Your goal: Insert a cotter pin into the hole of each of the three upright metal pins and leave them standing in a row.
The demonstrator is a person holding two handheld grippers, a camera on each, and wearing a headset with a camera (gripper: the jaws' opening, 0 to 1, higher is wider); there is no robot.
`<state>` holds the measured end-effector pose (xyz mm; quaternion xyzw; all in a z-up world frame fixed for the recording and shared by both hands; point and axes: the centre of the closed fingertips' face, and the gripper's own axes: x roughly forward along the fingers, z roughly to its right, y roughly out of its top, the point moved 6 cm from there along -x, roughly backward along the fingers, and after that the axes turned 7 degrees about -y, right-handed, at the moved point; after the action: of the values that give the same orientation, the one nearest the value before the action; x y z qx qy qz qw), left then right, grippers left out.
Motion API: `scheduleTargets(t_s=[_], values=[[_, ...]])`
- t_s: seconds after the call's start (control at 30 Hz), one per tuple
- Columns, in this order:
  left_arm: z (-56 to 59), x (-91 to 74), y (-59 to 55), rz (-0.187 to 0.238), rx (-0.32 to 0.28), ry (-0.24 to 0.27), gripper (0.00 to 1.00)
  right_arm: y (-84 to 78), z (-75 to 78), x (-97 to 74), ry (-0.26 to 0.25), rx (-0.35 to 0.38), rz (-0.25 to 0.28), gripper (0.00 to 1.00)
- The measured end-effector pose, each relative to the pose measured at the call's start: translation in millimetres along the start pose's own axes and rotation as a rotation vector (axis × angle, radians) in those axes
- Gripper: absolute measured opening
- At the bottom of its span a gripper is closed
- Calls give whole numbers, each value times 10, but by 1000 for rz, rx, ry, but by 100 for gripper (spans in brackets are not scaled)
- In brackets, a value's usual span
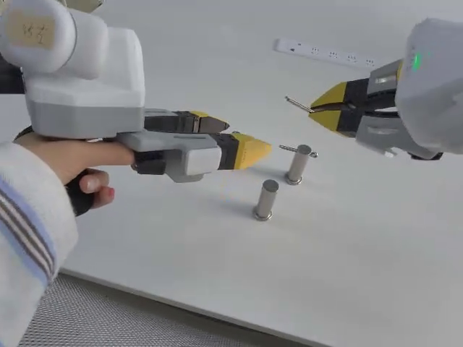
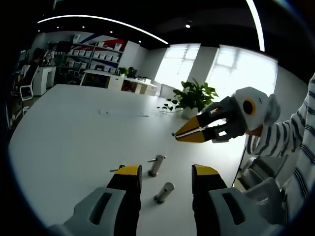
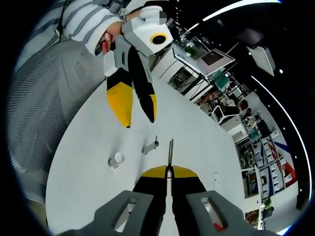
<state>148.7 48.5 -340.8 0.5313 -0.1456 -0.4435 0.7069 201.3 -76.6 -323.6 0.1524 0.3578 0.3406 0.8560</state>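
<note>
Two metal pins upright on the white bench (image 1: pixel 362 275), head view. Near metal pin (image 1: pixel 266 200) just below centre at 6 o'clock, bare. Far metal pin (image 1: pixel 296 166) at 1 o'clock from it, crossed near the top by an inserted cotter pin (image 1: pixel 296 150). Left gripper (image 1: pixel 249 137) reaching in from 9 o'clock, held by a hand (image 1: pixel 72 163), jaws spread wide and gripping nothing, tips just beside the far metal pin. Right gripper (image 1: pixel 315 108) reaching in from 3 o'clock, jaws pinched together on a held cotter pin (image 1: pixel 296 103), above both pins and apart from them. Power strip (image 1: pixel 325 53) at 1 o'clock.

Left gripper view: own jaws wide apart at 6 o'clock, both metal pins between them. Right gripper at 3 o'clock, tips closed. Striped sleeve (image 2: pixel 295 147) behind it, potted plant (image 2: pixel 194 96) at 1 o'clock.

Right gripper view: own jaws closed at 6 o'clock, held cotter pin pointing toward 12. Both metal pins toward 7 o'clock of centre. Left gripper at 11 o'clock, jaws parted.
</note>
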Motion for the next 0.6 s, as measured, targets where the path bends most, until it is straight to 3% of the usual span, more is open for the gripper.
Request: scheduleTargets(t_s=[0.27,0.6], values=[[39,122,20,-2,-18,-37,27,176,-210,29,21,-71,20,0],[38,159,-29,-5,-57,-42,15,269,-334,40,42,-84,36,0]])
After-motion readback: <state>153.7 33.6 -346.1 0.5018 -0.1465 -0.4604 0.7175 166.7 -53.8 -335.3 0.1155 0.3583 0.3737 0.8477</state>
